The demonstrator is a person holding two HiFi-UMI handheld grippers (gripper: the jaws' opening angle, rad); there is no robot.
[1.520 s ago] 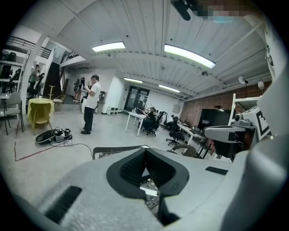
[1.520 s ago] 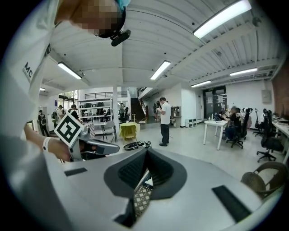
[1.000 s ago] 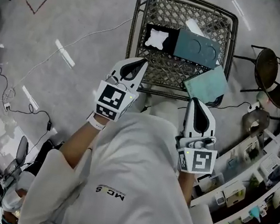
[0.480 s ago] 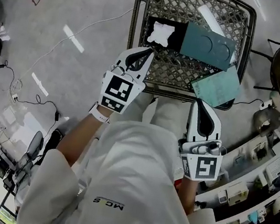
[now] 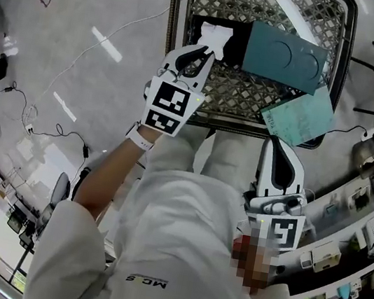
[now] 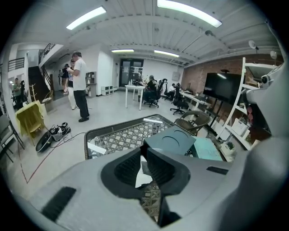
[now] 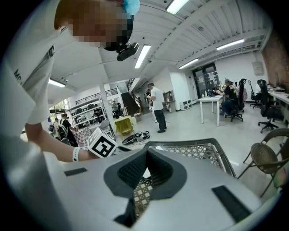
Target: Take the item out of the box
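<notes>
Fingers (image 6: 127,169) of closed left gripper (image 5: 206,52) hover just above the white item (image 5: 217,35).

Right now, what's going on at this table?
A person stands over the lattice table with a gripper in each hand. The left gripper is at the open box, fingers shut, its tip beside the white item; I can't see that it grips anything. The right gripper hangs off the table by the person's body, fingers shut, empty. The item is not yet out.
</notes>
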